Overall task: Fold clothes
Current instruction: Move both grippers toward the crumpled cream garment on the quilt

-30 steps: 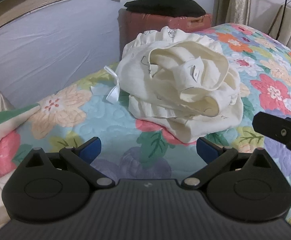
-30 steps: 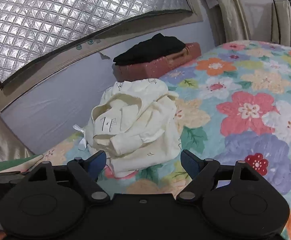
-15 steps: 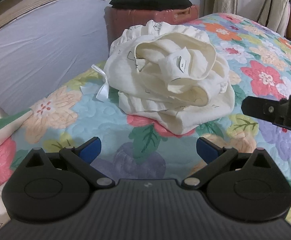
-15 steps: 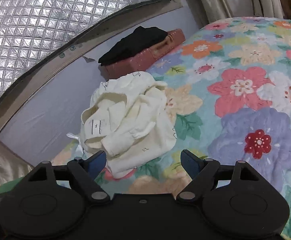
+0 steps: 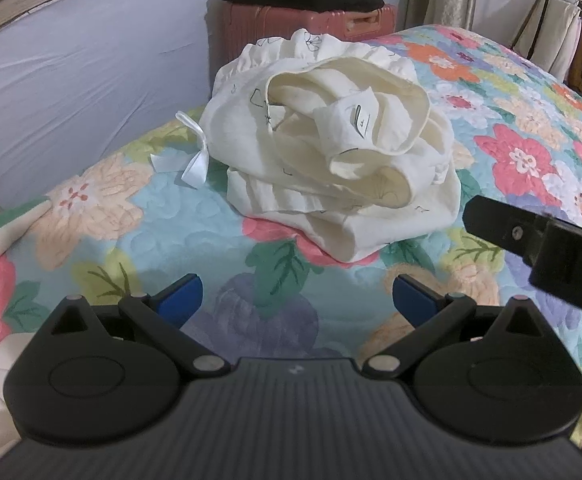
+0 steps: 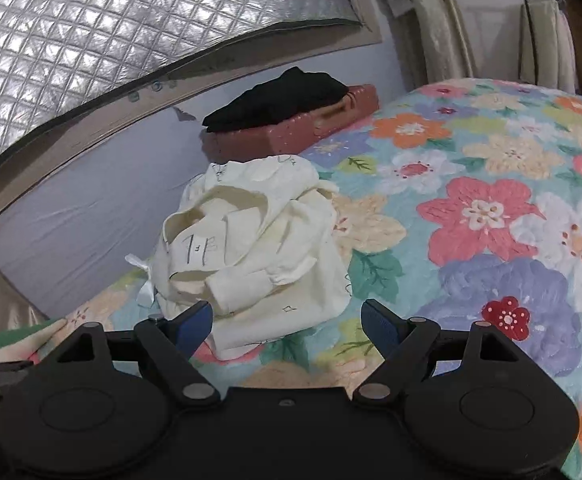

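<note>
Approaching the garment (image 5: 331, 160) looks like the step in hand: both tools are poised short of it, nothing folded yet. It lies crumpled in a cream heap on the bed (image 5: 531, 152), at twelve o'clock from the left hand-held gripper (image 5: 297, 296), with a ribbon (image 5: 195, 164) trailing at its nine o'clock. The right hand-held gripper (image 6: 287, 322) sits close to the heap's near edge. Both stand wide open and hold nothing. Next, I judge, each should pinch an edge or corner, lift, and spread the cloth flat before any fold.
</note>
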